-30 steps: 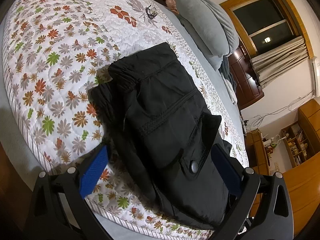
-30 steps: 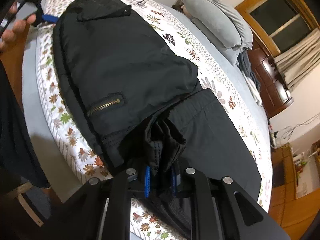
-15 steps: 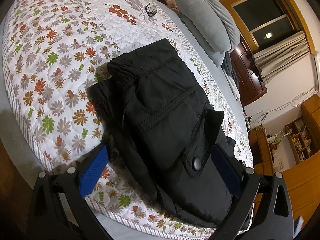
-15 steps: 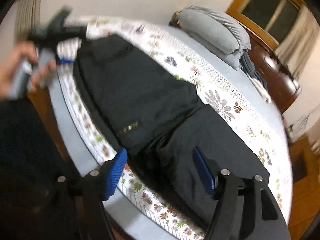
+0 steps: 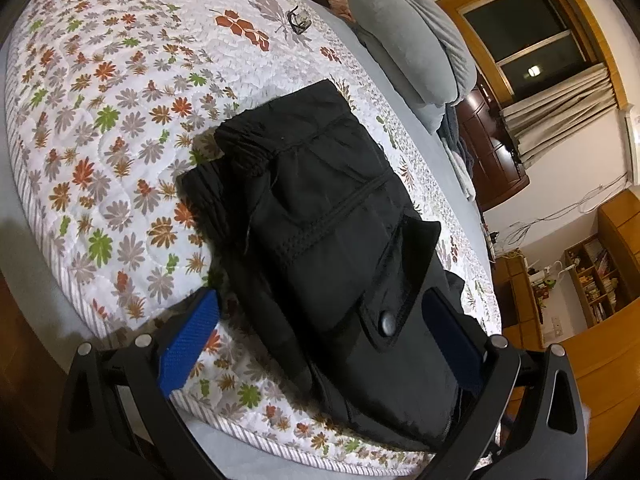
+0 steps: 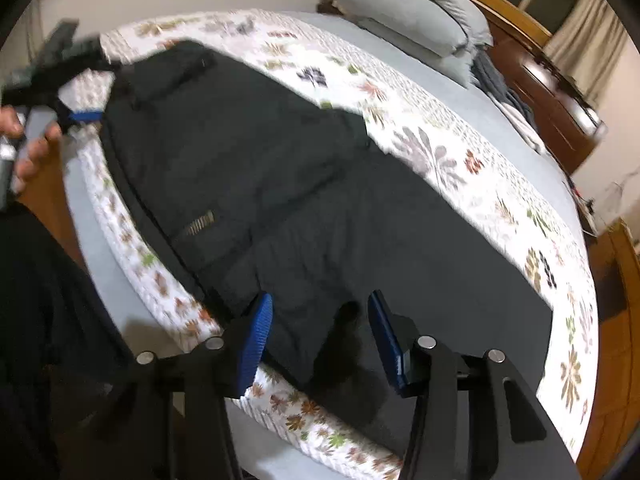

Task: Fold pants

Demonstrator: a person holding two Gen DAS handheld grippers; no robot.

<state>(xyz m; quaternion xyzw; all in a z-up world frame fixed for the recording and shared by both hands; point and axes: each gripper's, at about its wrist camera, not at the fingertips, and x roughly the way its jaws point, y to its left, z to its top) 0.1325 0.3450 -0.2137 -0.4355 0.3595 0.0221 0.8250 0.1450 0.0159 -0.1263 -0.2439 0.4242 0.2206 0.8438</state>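
Observation:
Black pants (image 5: pixel 336 232) lie partly folded on a floral quilt (image 5: pixel 100 120) near the bed's front edge, a snap pocket flap on top. My left gripper (image 5: pixel 320 332) is open, its blue pads either side of the pants' near end, holding nothing. In the right wrist view the pants (image 6: pixel 280 184) stretch across the quilt, with a zip pocket showing. My right gripper (image 6: pixel 320 332) is open above the pants' near edge, not gripping. The left gripper (image 6: pixel 80 116) and a hand show at the far left end of the pants.
Grey pillows (image 5: pixel 404 44) and piled clothes sit at the head of the bed. A dark wooden cabinet (image 5: pixel 488 152), a curtained window and wooden shelves (image 5: pixel 596 280) stand to the right. A small dark object (image 5: pixel 298 24) lies on the quilt far back.
My right gripper has let go of the bunched pants fabric, opened and pulled back and up. The left gripper has stayed open and drawn back slightly.

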